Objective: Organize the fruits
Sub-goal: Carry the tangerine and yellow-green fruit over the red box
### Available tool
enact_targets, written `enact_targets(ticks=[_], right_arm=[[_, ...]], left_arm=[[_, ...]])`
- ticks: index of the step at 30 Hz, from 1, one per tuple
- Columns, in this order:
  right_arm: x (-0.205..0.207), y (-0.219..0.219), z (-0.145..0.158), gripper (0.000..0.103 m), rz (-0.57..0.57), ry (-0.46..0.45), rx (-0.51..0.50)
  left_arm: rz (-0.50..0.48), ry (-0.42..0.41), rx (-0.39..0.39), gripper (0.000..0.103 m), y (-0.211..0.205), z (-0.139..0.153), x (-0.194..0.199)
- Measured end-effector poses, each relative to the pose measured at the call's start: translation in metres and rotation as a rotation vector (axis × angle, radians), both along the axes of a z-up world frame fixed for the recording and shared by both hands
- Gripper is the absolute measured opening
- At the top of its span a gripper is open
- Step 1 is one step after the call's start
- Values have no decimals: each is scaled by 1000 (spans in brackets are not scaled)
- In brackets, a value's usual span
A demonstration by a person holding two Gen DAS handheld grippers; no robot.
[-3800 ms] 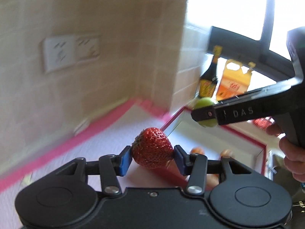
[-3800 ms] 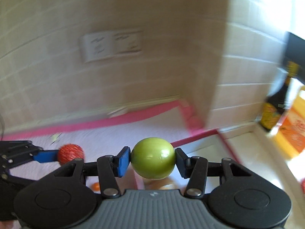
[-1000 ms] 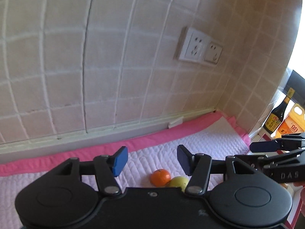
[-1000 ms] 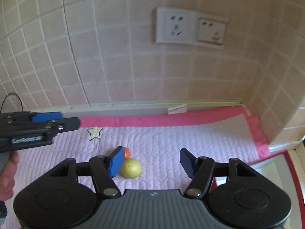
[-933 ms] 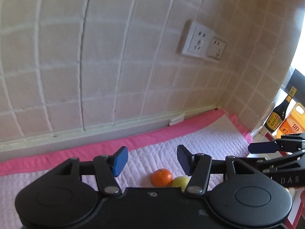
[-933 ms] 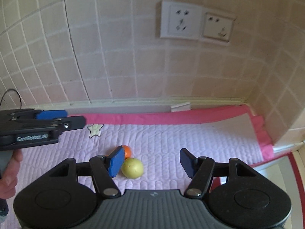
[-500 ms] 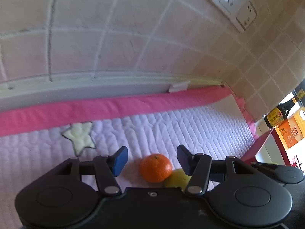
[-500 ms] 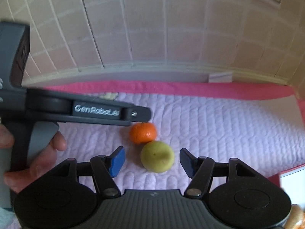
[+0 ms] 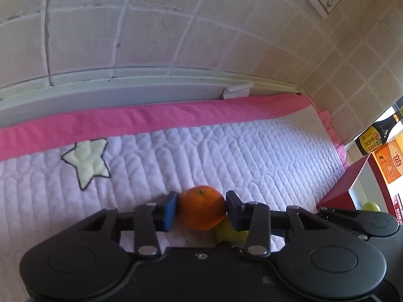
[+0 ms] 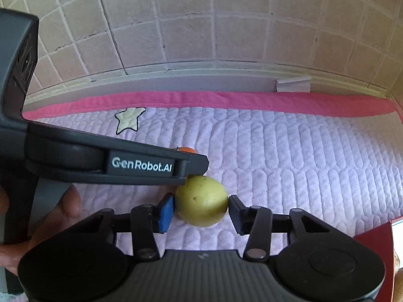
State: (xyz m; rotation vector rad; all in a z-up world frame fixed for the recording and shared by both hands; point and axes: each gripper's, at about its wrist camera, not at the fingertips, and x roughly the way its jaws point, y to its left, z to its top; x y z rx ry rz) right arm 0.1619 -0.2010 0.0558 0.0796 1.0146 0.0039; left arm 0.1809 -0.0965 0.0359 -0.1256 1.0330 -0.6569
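Note:
A small orange point(image 9: 202, 207) lies on the lilac quilted mat point(image 9: 226, 151). My left gripper point(image 9: 201, 209) is closed around it, both pads touching its sides. Right beside it lies a yellow-green round fruit point(image 10: 201, 201), partly hidden in the left wrist view point(image 9: 228, 231). My right gripper point(image 10: 200, 210) is closed around that fruit, pads against its sides. In the right wrist view the left gripper's body point(image 10: 113, 163) crosses from the left and hides most of the orange point(image 10: 186, 149).
The mat has a pink border point(image 9: 151, 123) along the tiled wall and a white star patch point(image 9: 87, 159). A red-walled tray point(image 9: 352, 176) stands at the right with a green fruit point(image 9: 371, 205) in it. A dark sauce bottle point(image 9: 375, 136) and an orange carton point(image 9: 390, 161) stand behind it.
Both grippers dropped to the mat and closed: the left onto the orange, the right onto the yellow-green fruit. Earlier both were open above the two fruits.

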Motion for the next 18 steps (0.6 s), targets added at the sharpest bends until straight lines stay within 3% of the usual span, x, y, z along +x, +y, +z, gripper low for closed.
enact_targets(ticks=[9, 18], right_arm=[[-9, 3, 11, 49, 11, -7, -18], [-38, -9, 71, 48, -36, -132, -74]], left_arm=[[11, -59, 20, 47, -2, 19, -10], [20, -204, -30, 47, 6, 92, -39]])
